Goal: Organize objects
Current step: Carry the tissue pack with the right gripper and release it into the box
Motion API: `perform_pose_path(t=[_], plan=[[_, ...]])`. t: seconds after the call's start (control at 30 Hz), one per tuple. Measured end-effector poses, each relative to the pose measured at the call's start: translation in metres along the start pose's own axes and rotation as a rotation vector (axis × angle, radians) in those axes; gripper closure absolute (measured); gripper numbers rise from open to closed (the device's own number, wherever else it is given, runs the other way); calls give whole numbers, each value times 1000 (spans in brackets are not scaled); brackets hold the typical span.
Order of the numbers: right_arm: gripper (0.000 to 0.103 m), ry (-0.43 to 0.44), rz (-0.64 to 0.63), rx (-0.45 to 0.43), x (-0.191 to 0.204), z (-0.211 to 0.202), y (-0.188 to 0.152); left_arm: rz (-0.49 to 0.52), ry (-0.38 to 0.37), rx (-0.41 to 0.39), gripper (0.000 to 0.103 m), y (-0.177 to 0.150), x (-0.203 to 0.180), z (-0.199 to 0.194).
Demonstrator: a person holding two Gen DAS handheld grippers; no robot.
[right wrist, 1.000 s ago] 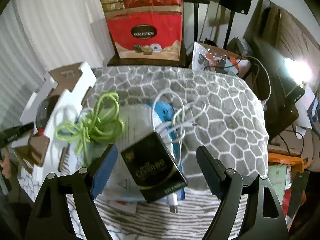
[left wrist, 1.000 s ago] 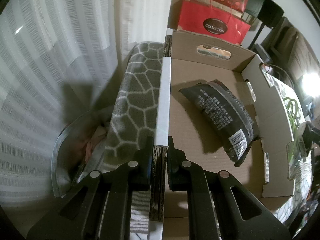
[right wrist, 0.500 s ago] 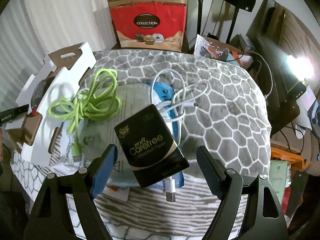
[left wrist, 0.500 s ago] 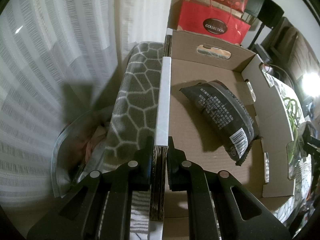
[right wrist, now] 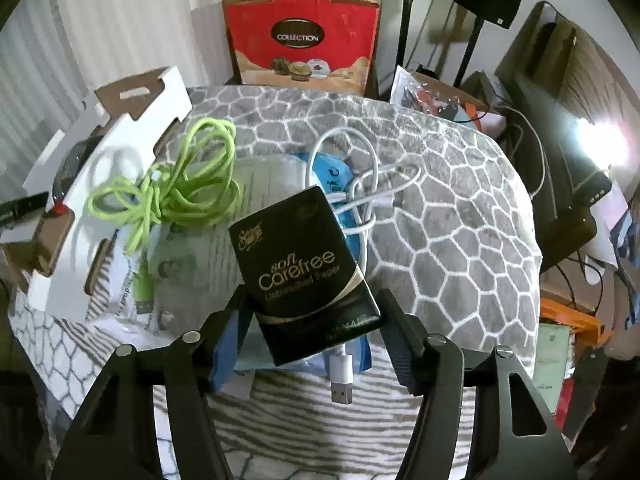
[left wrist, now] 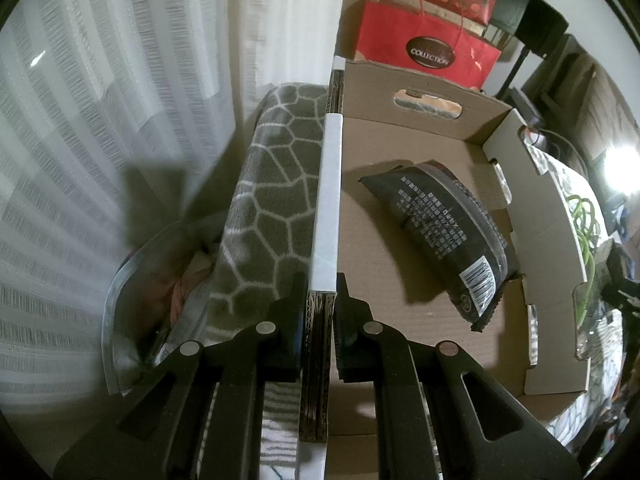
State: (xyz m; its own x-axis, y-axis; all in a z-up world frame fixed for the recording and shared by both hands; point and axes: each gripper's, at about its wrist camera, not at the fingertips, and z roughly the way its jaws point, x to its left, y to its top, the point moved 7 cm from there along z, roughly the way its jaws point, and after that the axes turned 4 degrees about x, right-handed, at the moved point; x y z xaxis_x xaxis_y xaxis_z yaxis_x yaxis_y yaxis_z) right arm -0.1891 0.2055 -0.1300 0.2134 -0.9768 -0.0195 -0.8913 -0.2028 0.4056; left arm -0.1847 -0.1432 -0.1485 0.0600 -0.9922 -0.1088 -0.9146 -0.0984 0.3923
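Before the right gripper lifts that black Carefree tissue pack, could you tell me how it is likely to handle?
The tissue pack will probably squash a little: its glossy wrapper looks soft. It seems light for its size, so the right gripper, whose jaws have just been closing around it, should lift it easily. The white cable lies partly under it and might drag along.

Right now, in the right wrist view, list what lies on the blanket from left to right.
Cardboard box → green cable → black tissue pack → white cable → bare honeycomb blanket.
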Motion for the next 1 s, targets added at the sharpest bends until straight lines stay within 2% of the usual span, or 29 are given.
perform_pose_path(t=[0.37,0.7,1.0], plan=[[43,49,-16,-35,23,-22,29,-1,-2,0,92,0,-1,0],[43,117,-98,-66,89,-34,75,-5,-10,-3,92,0,-1,-1],[43,170,-150,-58,148,-23,105,-10,-16,-3,92,0,0,0]])
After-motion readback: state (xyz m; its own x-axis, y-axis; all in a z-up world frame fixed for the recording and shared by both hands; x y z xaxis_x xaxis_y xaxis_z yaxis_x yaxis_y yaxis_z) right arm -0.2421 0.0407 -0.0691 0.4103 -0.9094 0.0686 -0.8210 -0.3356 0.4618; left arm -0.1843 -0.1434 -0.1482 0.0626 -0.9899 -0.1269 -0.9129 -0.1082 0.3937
